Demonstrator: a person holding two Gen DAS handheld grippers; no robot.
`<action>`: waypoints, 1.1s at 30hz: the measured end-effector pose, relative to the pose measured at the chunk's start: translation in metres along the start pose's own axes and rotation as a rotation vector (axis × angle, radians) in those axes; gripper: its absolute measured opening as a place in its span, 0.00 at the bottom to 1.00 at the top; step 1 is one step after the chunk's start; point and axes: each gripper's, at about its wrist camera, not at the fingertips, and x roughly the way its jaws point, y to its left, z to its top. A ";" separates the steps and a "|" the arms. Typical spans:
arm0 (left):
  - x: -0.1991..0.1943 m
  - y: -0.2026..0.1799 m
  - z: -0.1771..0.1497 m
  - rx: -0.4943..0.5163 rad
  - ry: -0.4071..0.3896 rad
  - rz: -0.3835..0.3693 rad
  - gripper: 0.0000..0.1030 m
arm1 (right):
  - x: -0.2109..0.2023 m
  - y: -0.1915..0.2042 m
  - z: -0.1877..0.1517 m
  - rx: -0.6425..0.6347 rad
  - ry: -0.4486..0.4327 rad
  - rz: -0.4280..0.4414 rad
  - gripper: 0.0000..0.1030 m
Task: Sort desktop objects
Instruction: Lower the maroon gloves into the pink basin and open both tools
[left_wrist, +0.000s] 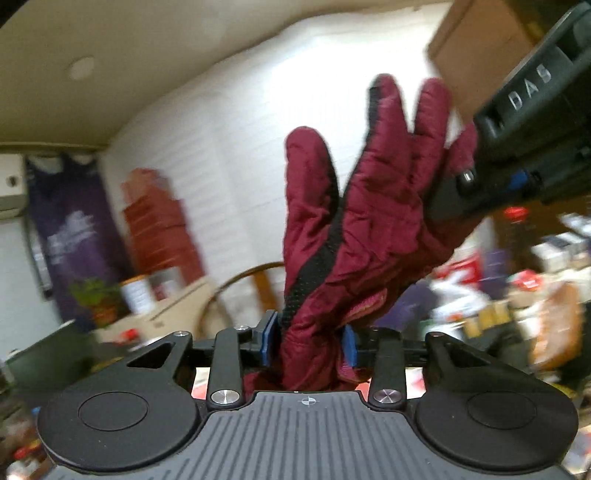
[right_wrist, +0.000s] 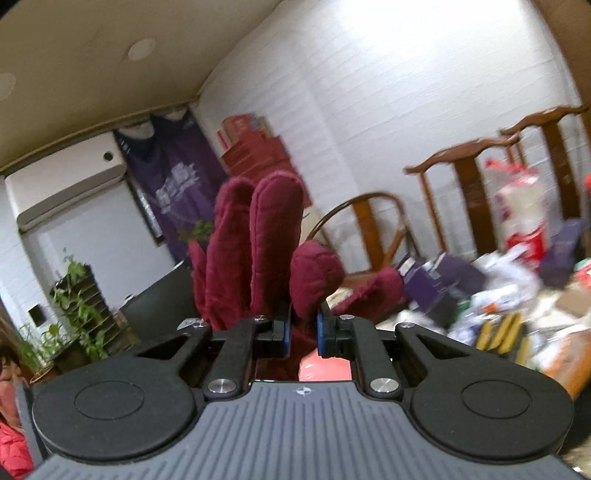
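Note:
A dark red padded glove (left_wrist: 354, 206) with black trim stands upright in the left wrist view, lifted in the air. My left gripper (left_wrist: 309, 341) is shut on its cuff. My right gripper (right_wrist: 303, 334) is shut on the same glove (right_wrist: 258, 251), pinching it near the fingers, which rise above the jaws. The right gripper's black body (left_wrist: 517, 147) shows at the upper right of the left wrist view, touching the glove's finger side. The glove's lower part is hidden behind each gripper.
A cluttered table (right_wrist: 498, 325) with boxes, bags and packets lies to the right. Wooden chairs (right_wrist: 465, 192) stand behind it by a white brick wall. Potted plants (right_wrist: 74, 295) and a person in red (right_wrist: 11, 424) are at left.

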 end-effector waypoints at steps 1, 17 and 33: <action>0.006 0.004 -0.007 0.004 0.013 0.041 0.39 | 0.014 0.003 -0.005 0.000 0.017 0.008 0.15; 0.078 0.065 -0.094 -0.134 0.303 0.284 1.00 | 0.131 -0.037 -0.079 0.077 0.275 -0.045 0.57; -0.007 -0.091 -0.087 -0.183 0.138 -0.338 1.00 | -0.048 -0.101 -0.135 -0.318 0.193 -0.243 0.76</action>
